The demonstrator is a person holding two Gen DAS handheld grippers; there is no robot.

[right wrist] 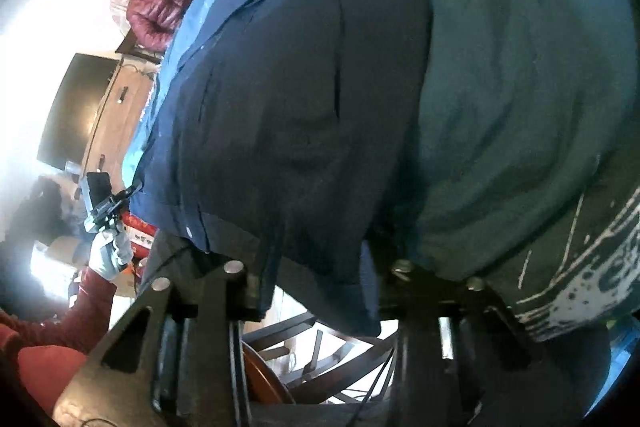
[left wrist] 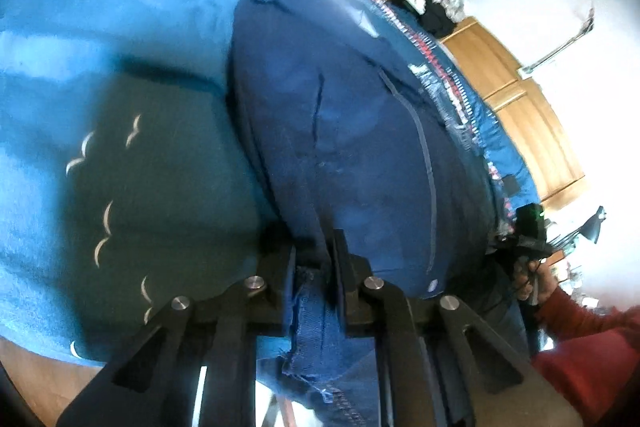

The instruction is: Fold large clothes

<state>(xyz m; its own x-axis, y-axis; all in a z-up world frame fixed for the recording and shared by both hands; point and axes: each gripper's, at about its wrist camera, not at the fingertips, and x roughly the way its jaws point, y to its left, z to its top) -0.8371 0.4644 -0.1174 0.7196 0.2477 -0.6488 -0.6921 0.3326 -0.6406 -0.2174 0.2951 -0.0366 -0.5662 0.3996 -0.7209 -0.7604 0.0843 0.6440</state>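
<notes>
Now, what we see, line by line:

Garment: we hold a dark blue garment [left wrist: 360, 131] spread out and hanging between both tongs; the left wrist view shows a seam and a slit down its cloth.

Left tongs [left wrist: 314, 281]: clenched on a frayed denim-like hem of the garment, cloth bunched between the fingers.

Right tongs [right wrist: 316, 291]: the garment's lower edge drapes over them and hides the fingertips, so we cannot tell their grip; they probably pinch the hem.

Behind the garment: a light blue cloth [left wrist: 120, 7] with small white curved marks lies just beyond it.

Beside the garment: a teal printed cloth [right wrist: 520, 107] touches its right edge in the right wrist view.

Right hand [left wrist: 534, 277]: bare, red-sleeved, to the garment's right.

Left hand [right wrist: 110, 253]: white-gloved, to the garment's left.
</notes>
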